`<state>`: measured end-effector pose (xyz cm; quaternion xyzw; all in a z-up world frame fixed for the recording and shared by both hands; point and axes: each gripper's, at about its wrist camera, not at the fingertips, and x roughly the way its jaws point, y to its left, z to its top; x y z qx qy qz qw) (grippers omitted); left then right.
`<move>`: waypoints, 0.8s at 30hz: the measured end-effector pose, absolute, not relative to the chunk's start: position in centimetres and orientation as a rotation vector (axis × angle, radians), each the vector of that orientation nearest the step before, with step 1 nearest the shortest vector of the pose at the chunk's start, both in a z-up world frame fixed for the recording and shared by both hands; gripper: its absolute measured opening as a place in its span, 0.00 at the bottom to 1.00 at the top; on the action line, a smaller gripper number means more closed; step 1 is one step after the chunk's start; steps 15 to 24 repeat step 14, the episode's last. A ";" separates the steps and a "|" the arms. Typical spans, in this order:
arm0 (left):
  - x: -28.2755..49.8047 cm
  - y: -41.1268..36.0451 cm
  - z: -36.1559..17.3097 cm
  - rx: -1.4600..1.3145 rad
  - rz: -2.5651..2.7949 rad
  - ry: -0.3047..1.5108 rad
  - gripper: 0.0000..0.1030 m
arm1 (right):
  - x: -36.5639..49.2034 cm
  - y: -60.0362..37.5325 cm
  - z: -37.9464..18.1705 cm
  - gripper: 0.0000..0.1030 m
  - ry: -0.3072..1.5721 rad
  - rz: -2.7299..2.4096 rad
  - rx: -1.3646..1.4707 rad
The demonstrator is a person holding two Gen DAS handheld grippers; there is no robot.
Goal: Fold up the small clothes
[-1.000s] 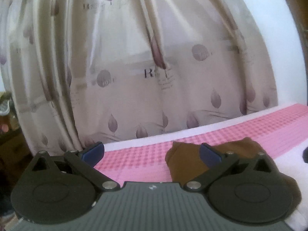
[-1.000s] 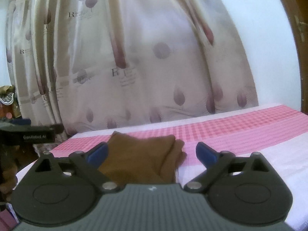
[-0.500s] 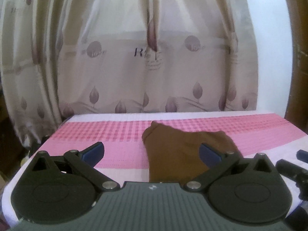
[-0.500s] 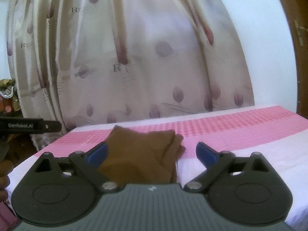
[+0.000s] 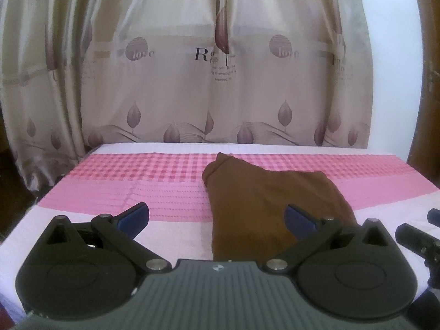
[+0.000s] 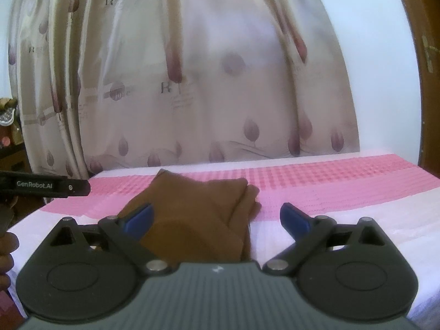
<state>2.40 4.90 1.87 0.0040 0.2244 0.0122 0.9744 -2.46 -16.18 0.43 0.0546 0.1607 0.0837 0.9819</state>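
Note:
A brown garment (image 5: pixel 269 200) lies folded on the pink and white cloth-covered table (image 5: pixel 165 181). It also shows in the right wrist view (image 6: pixel 192 209). My left gripper (image 5: pixel 217 217) is open and empty, held just in front of the garment's near edge, with its right finger over the cloth. My right gripper (image 6: pixel 217 217) is open and empty, with the garment under its left finger. The right gripper's tip (image 5: pixel 418 236) shows at the right edge of the left wrist view. The left gripper's body (image 6: pixel 44 185) shows at the left of the right wrist view.
A beige curtain (image 5: pixel 220 68) with leaf prints hangs right behind the table's far edge. A white wall (image 6: pixel 385 68) and a brown wooden door frame (image 6: pixel 423 68) stand at the right. Cluttered shelves (image 6: pixel 8 126) sit at the far left.
The left gripper has swung right and tilted down, bringing the table and garment to the middle of its view. The right gripper has barely moved. Both stay open.

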 end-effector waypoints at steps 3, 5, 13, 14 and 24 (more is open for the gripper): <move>2.6 4.8 1.2 0.015 0.034 0.455 1.00 | -2.3 -16.0 0.2 0.96 0.334 0.166 0.103; 2.5 4.7 0.9 0.023 0.048 0.442 1.00 | -2.2 -16.0 -0.1 0.96 0.344 0.163 0.108; 2.7 4.6 0.3 0.022 0.057 0.446 1.00 | -1.7 -15.9 -0.5 0.96 0.365 0.125 0.096; 2.6 4.5 0.2 0.029 0.059 0.443 1.00 | -1.6 -16.0 -0.5 0.96 0.366 0.118 0.094; 2.6 4.5 0.2 0.029 0.059 0.443 1.00 | -1.6 -16.0 -0.5 0.96 0.366 0.118 0.094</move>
